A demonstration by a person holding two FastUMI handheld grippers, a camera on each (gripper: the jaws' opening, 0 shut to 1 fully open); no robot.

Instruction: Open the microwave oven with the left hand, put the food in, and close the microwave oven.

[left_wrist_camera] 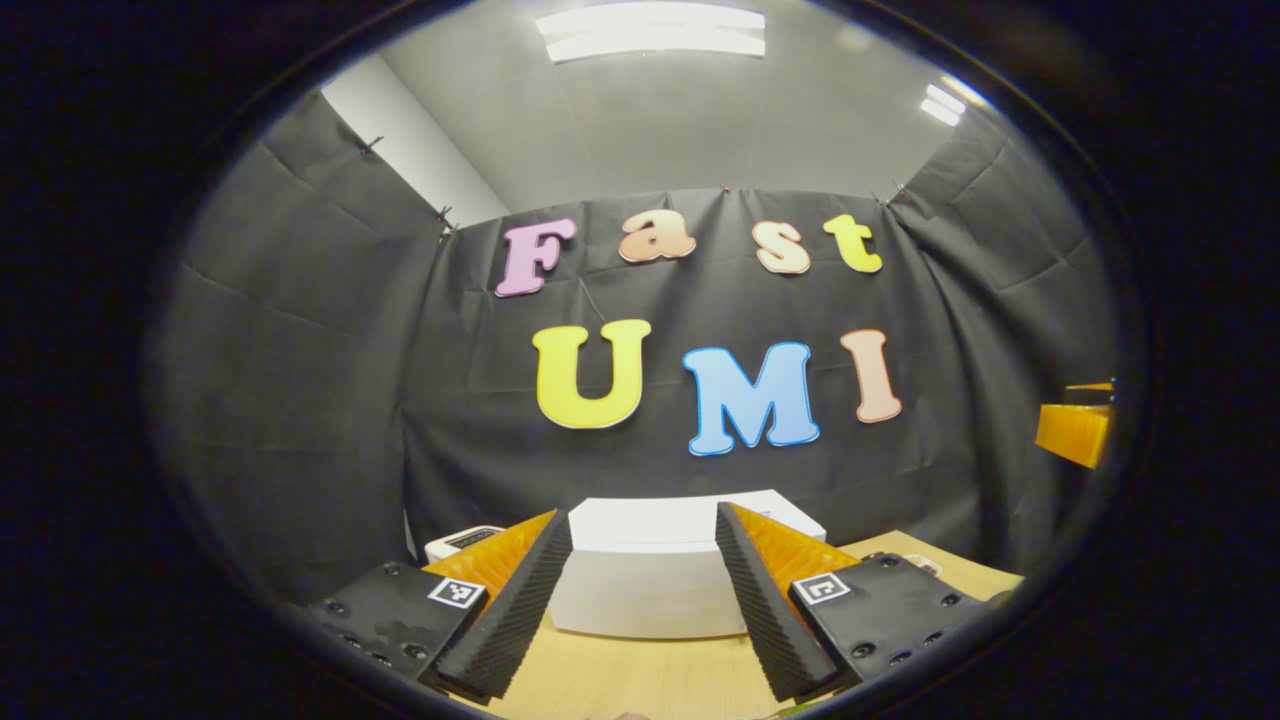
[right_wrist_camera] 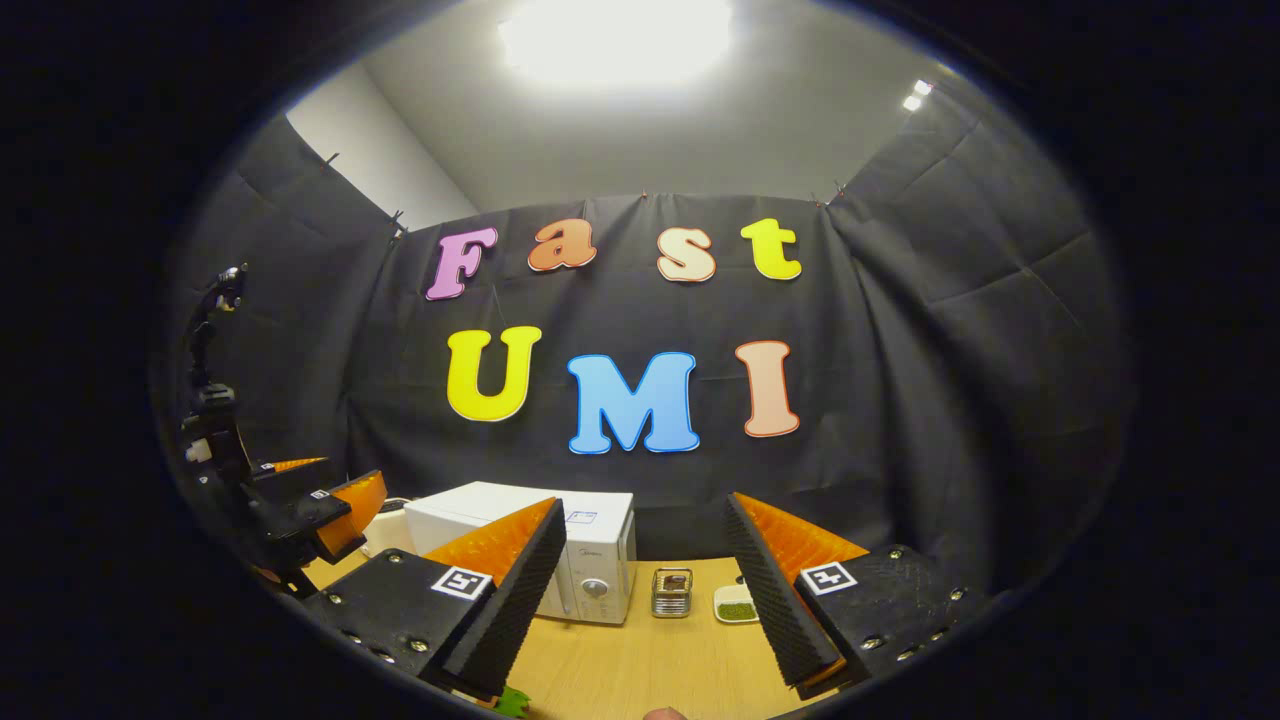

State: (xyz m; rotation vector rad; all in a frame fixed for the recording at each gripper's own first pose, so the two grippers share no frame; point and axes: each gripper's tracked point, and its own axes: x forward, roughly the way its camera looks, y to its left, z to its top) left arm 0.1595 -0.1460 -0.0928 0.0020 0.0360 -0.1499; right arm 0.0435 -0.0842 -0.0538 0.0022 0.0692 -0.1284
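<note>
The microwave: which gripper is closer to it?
Left. The left gripper faces the microwave close up; the right gripper is farther back, with bare table before the oven.

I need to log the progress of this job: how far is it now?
Nothing looks done yet. The microwave stands on the table with its door shut. The small dish of food waits to the right of it, beside a small metal rack. Both tongs, left and right, are open and hold nothing. Opening, loading and closing are all left.
</note>
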